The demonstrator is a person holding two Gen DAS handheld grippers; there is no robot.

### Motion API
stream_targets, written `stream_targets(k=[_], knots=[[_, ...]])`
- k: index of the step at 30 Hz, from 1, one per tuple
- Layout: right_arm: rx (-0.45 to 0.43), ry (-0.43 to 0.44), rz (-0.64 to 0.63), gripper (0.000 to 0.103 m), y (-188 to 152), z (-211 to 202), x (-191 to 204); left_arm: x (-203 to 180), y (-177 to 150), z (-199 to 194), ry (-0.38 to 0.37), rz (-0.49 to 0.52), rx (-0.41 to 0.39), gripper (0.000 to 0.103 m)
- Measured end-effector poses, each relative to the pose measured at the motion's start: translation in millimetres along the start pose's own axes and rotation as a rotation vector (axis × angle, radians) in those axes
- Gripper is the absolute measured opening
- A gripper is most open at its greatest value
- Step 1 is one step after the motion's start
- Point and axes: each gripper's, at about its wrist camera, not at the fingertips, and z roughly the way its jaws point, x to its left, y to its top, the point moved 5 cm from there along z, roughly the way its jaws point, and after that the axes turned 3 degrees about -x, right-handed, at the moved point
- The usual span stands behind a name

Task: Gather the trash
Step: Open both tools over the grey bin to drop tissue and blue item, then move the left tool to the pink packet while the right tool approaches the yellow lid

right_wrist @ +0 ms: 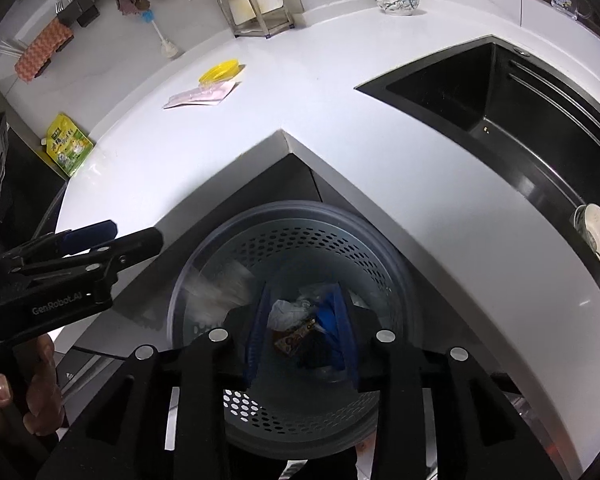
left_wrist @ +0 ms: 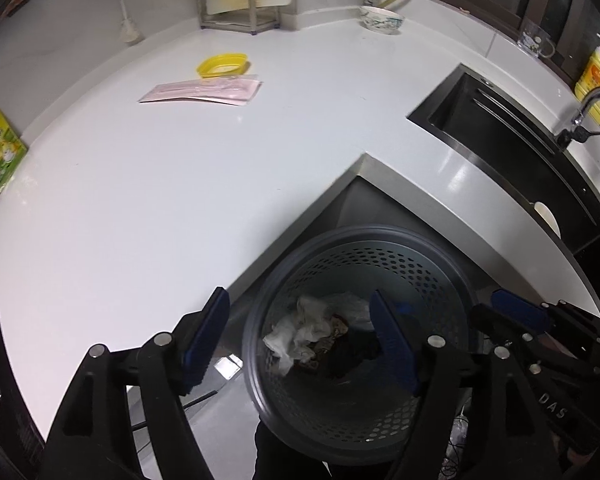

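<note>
Both my tongs hang over the bin (left_wrist: 356, 336). Left gripper (left_wrist: 300, 340) spread wide, nothing in it; right gripper (right_wrist: 302, 332) part open, also empty. Tissue and wrappers lie in the bin. Next trash: pink sachet (left_wrist: 202, 91) w/ yellow lid (left_wrist: 223, 65) touching it, far across the counter (left_wrist: 140, 184). Sachet looks light, flat, slick; I'd pinch an edge. Lid stiff, light; take its rim.

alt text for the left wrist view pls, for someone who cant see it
The left tool hangs open and empty over a grey perforated bin holding crumpled white paper and dark scraps, below the inner corner of a white L-shaped counter. On the counter lie a yellow lid and a pink packet; a dark sink sits to the right.
</note>
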Motion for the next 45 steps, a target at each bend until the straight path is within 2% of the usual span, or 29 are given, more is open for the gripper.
stream_targets(k=[3,5,12,18,30,40,45], knots=[[-0.003,0.011,0.004,0.033,3.1,-5.3,0.4,5.5,3.6,-9.6,0.015,-0.017,-0.013,0.074],[-0.008,0.014,0.002,0.036,6.0,-10.7,1.9,7.9,7.7,-16.9,0.024,-0.023,-0.028,0.076],[-0.056,0.025,-0.04,0.046,23.3,-37.6,8.2,16.8,35.2,-56.2,0.041,-0.051,-0.136,0.084],[-0.103,0.031,-0.046,0.048,43.2,-54.2,4.7,23.8,52.4,-79.5,0.06,-0.074,-0.205,0.086],[-0.158,0.026,-0.019,0.052,61.7,-68.7,-3.5,28.7,61.2,-81.5,0.065,-0.09,-0.203,0.087],[-0.172,0.017,0.034,0.053,70.1,-65.2,-4.2,46.9,68.3,-90.1,0.074,-0.091,-0.22,0.089],[-0.187,0.012,0.016,0.054,79.5,-59.6,6.1,57.1,75.5,-89.3,0.076,-0.083,-0.23,0.09]])
